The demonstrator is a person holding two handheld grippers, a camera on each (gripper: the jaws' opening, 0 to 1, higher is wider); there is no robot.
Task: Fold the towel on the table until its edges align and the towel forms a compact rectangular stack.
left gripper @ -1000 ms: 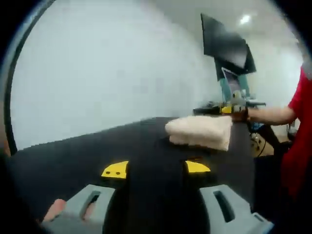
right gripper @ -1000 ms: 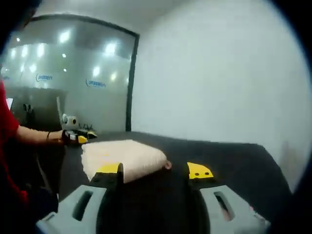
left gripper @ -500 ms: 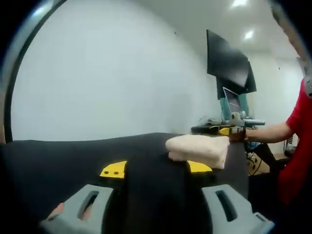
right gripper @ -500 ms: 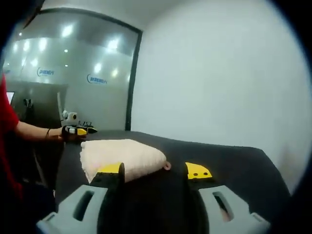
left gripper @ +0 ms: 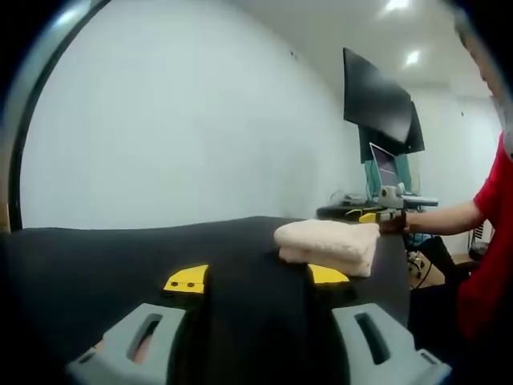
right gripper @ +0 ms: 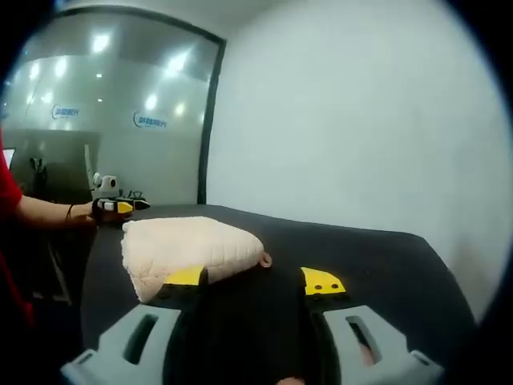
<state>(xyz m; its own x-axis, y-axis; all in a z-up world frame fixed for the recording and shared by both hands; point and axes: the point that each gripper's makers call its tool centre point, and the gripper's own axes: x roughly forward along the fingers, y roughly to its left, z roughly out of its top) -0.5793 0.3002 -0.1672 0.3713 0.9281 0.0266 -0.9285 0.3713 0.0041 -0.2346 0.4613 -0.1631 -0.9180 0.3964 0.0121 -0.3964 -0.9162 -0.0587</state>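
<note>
Folded cream terry towel (right gripper: 188, 253) on black table (right gripper: 377, 265): your left tongs (left gripper: 256, 278) and right tongs (right gripper: 254, 279) (both released) should square stray edges only.

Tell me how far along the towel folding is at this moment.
Done: the cream folded towel lies as a compact stack on the black table. In hand: nothing; the right gripper and left gripper are open and empty. Left: seemingly nothing, though edge alignment is hard to judge.
</note>
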